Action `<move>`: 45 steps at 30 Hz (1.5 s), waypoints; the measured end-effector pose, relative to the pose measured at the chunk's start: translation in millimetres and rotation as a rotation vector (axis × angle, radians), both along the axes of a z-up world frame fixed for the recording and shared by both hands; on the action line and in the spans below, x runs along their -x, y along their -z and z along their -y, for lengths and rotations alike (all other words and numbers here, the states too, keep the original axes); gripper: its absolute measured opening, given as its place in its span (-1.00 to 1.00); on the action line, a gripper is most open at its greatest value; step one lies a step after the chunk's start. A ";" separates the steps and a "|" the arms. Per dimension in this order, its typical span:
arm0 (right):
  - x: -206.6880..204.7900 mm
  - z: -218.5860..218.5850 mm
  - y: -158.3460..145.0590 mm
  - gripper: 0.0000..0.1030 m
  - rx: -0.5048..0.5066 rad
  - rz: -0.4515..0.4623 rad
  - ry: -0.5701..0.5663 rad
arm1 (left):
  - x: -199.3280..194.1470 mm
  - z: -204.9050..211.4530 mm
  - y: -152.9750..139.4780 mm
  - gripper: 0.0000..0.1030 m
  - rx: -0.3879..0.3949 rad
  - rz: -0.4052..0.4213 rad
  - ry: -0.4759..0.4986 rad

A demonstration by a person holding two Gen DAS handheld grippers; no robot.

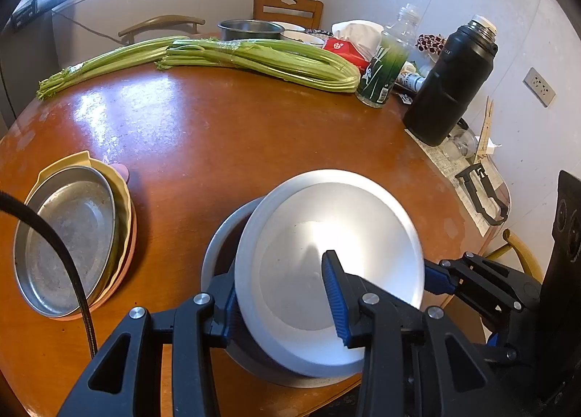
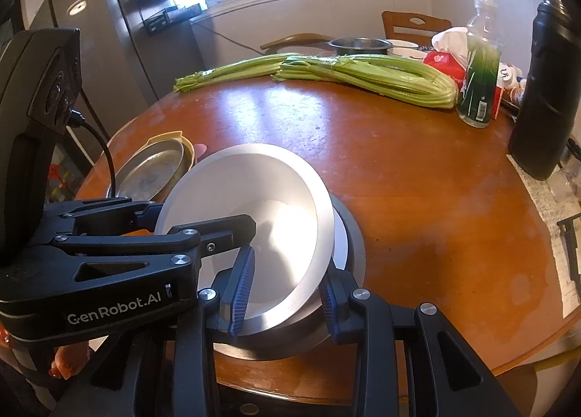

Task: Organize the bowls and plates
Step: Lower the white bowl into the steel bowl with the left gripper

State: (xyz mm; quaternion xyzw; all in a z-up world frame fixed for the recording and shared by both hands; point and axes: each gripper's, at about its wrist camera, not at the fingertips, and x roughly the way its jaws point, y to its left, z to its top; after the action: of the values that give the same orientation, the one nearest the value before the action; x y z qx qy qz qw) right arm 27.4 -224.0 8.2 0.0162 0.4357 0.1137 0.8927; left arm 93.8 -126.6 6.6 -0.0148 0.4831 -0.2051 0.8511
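Note:
A silver metal bowl (image 1: 337, 235) (image 2: 261, 192) hangs tilted just over a second grey bowl (image 1: 223, 239) (image 2: 357, 239), which rests on the round wooden table near its front edge. My left gripper (image 1: 279, 272) (image 2: 203, 217) is shut on the upper bowl's left rim, one blue finger inside and one outside. On the opposite rim my right gripper (image 2: 287, 272) (image 1: 435, 279) is shut the same way. To the left stands a stack (image 1: 72, 235) (image 2: 156, 166): a worn metal plate in a yellow dish on a pink plate.
Celery bunches (image 1: 254, 57) lie across the far side of the table (image 1: 218, 134). A green bottle (image 1: 381, 76), a black flask (image 1: 454, 83), a tissue box (image 1: 345, 48) and a metal pot (image 1: 250, 29) crowd the back right. Chairs stand behind.

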 end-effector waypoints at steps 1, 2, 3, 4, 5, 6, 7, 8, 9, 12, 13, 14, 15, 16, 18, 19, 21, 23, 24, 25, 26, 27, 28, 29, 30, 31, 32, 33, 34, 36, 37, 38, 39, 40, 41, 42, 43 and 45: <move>0.2 -0.9 -0.2 -0.31 0.010 0.005 0.002 | 0.1 0.2 0.0 -0.22 -0.009 0.003 -0.005; -0.1 -1.3 0.0 -0.30 0.018 0.006 0.001 | -0.1 0.5 0.2 -0.22 -0.020 0.006 -0.012; -0.4 -0.6 0.6 -0.30 0.016 0.004 0.002 | -1.3 -0.5 1.3 -0.22 -0.025 0.006 -0.022; -1.1 0.2 1.1 -0.31 0.011 0.002 0.004 | -2.6 -0.4 2.2 -0.22 -0.022 -0.001 -0.027; -1.5 0.5 1.5 -0.31 0.010 0.002 0.004 | -5.0 -2.6 4.8 -0.22 -0.012 -0.015 -0.031; -1.6 0.1 1.8 -0.30 0.012 0.003 0.003 | -6.1 -3.8 6.3 -0.22 -0.015 -0.020 -0.036; -1.2 -0.2 1.7 -0.30 0.013 0.005 0.001 | -6.9 -3.6 7.6 -0.22 -0.029 -0.021 -0.040; -1.2 0.2 1.5 -0.30 0.008 0.005 0.002 | -7.0 -3.6 8.6 -0.22 -0.031 -0.023 -0.041; -1.3 0.3 1.8 -0.30 0.008 0.002 0.002 | -7.2 -3.6 9.0 -0.22 -0.027 -0.025 -0.040; -1.3 0.2 0.9 -0.30 0.012 0.006 0.001 | -6.9 -4.1 8.8 -0.22 -0.029 -0.019 -0.037; -1.7 0.3 0.8 -0.30 0.012 0.007 0.001 | -6.4 -3.7 8.7 -0.22 -0.027 -0.018 -0.036; -1.8 0.7 0.6 -0.30 0.011 0.008 0.002 | -6.1 -4.2 8.6 -0.22 -0.025 -0.017 -0.035; -1.9 1.1 0.5 -0.29 0.016 0.010 0.005 | -6.2 -3.9 8.3 -0.22 -0.025 -0.016 -0.035; -1.4 1.1 0.4 -0.29 0.033 0.015 0.014 | -6.3 -4.5 8.2 -0.22 -0.025 -0.014 -0.034; -1.5 2.4 0.6 -0.29 0.044 0.018 0.020 | -5.5 -4.2 6.6 -0.22 -0.021 -0.011 -0.035; -2.1 4.4 1.0 -0.29 0.036 0.014 0.025 | -5.3 -4.5 6.1 -0.22 -0.019 -0.008 -0.033; -2.1 5.3 0.6 -0.29 0.035 0.015 0.027 | -4.4 -4.1 4.7 -0.22 -0.020 -0.004 -0.032; -2.7 6.1 0.0 -0.29 0.038 0.016 0.029 | -3.5 -4.3 3.3 -0.22 -0.018 -0.001 -0.031; -2.6 6.0 -0.1 -0.29 0.036 0.016 0.030 | -3.2 -4.5 2.8 -0.22 -0.017 0.000 -0.030; -2.1 6.2 -0.9 -0.28 0.039 0.019 0.030 | -3.0 -5.1 2.4 -0.22 -0.016 0.001 -0.030; -1.5 5.7 -1.5 -0.28 0.040 0.021 0.030 | -2.8 -5.6 1.9 -0.22 -0.015 0.002 -0.030; -1.5 5.7 -2.0 -0.28 0.040 0.023 0.031 | -2.5 -6.1 1.3 -0.22 -0.014 0.003 -0.031; -1.6 5.8 -2.3 -0.28 0.041 0.024 0.032 | -2.4 -6.8 1.0 -0.22 -0.013 0.005 -0.031; -1.5 6.0 -2.8 -0.28 0.040 0.025 0.033 | -1.7 -7.6 0.3 -0.22 -0.011 0.007 -0.032; -1.1 5.9 -3.8 -0.28 0.045 0.031 0.037 | -1.7 -7.9 -0.2 -0.22 -0.009 0.009 -0.032; 0.4 4.7 -4.7 -0.28 0.052 0.039 0.039 | -1.3 -8.5 -1.0 -0.22 -0.006 0.012 -0.032; -0.3 5.3 -5.3 -0.28 0.056 0.044 0.039 | -0.7 -10.0 -1.8 -0.22 -0.002 0.015 -0.032; 0.0 5.2 -6.7 -0.28 0.058 0.049 0.041 | -0.5 -10.8 -2.1 -0.22 -0.002 0.016 -0.031; 0.4 5.8 -7.9 -0.28 0.058 0.055 0.044 | 0.1 -11.5 -2.8 -0.22 -0.002 0.018 -0.032; 1.7 5.8 -11.1 -0.28 0.054 0.066 0.047 | 1.2 -13.2 -4.4 -0.22 -0.001 0.023 -0.032; 1.7 6.3 -12.1 -0.28 0.053 0.070 0.045 | 1.6 -13.5 -5.2 -0.22 -0.001 0.026 -0.032; 2.4 5.7 -13.6 -0.28 0.054 0.075 0.043 | 2.0 -13.7 -6.1 -0.22 0.001 0.029 -0.032; 3.0 4.9 -14.2 -0.28 0.057 0.080 0.041 | 2.4 -14.1 -6.6 -0.22 0.003 0.030 -0.031; 3.6 4.0 -15.5 -0.28 0.060 0.083 0.038 | 2.9 -14.6 -7.3 -0.22 0.004 0.032 -0.032; 4.1 3.3 -16.5 -0.28 0.061 0.086 0.038 | 3.6 -15.4 -8.1 -0.22 0.005 0.034 -0.033; 4.5 3.0 -17.6 -0.28 0.060 0.089 0.037 | 4.1 -16.0 -8.6 -0.22 0.005 0.036 -0.033; 5.5 2.2 -18.7 -0.28 0.059 0.093 0.036 | 4.4 -17.0 -9.2 -0.22 0.006 0.038 -0.034; 6.5 1.3 -20.5 -0.27 0.059 0.101 0.035 | 5.8 -18.8 -10.9 -0.22 0.009 0.042 -0.036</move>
State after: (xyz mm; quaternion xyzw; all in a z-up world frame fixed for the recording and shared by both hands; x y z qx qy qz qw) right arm 20.9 -225.3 28.8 -0.0080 0.3931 0.0859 0.9154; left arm 88.0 -107.8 17.5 -0.0227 0.4637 -0.1922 0.8646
